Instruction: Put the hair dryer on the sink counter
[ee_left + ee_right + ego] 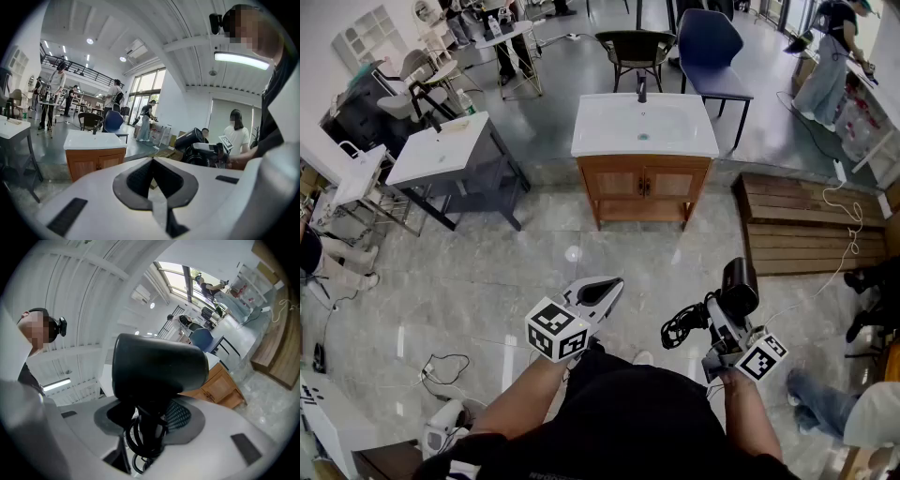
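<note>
You have the hair dryer (pixel 740 284) clamped by its handle in your right hand-held gripper (pixel 724 317), your left hand-held gripper (pixel 602 291) closed and empty, but the table (pixel 600 148) with the sink stands well ahead across the floor, so the carry and set-down are left.

The room is bright. Daylight comes in through tall windows (pixel 143 96) far ahead of the left gripper (pixel 152 164). A long lamp (pixel 241 58) glows on the ceiling, high up to that gripper's right. The shiny floor (pixel 487 281) ahead of it shows small white spots of glare. The hair dryer (pixel 159 364) at the right gripper (pixel 151 417) looks almost all black and a bit soft, because it is so close to the camera. Both gripper views are round with black corners, and straight lines bend near their edges.
</note>
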Demonstrator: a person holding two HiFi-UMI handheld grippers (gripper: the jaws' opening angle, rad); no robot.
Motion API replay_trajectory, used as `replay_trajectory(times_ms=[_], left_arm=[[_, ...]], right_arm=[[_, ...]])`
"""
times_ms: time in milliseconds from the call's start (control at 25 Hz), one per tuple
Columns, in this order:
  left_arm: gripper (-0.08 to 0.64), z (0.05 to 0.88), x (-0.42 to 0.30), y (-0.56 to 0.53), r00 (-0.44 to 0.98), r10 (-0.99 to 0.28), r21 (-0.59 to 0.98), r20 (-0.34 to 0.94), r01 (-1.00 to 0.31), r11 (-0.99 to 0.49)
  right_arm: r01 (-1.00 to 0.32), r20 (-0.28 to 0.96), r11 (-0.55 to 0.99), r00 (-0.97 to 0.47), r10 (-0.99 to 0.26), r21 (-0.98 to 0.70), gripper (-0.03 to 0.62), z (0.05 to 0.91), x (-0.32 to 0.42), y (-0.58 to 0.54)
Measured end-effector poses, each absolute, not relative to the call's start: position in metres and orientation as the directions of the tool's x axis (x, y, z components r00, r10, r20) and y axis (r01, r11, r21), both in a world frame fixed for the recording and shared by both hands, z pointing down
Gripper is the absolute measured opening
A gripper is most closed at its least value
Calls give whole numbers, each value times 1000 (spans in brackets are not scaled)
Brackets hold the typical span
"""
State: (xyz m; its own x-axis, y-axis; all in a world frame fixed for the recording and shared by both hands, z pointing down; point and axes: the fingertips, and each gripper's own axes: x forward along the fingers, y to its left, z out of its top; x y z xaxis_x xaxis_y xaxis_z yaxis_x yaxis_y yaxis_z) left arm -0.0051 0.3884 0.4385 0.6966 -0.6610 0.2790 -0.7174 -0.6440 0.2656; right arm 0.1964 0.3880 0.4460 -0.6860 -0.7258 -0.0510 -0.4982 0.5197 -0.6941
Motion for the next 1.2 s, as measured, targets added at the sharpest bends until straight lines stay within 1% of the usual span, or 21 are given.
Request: replay_trajectory(times_ms=[640, 1000, 1200], left_arm=[[0, 435, 1, 385, 698, -660, 260, 277, -716, -648], [0, 438, 12, 375, 699, -656, 285, 285, -715, -638], [0, 439, 13, 367, 686, -665, 304, 295, -727, -616]], right_arm=[[-498, -71, 529, -678, -731, -687, 176, 440, 200, 385], [-417, -152, 535, -668, -728, -735, 176, 435, 222, 382], [-422, -146, 519, -655, -742, -744, 176, 438, 239, 380]])
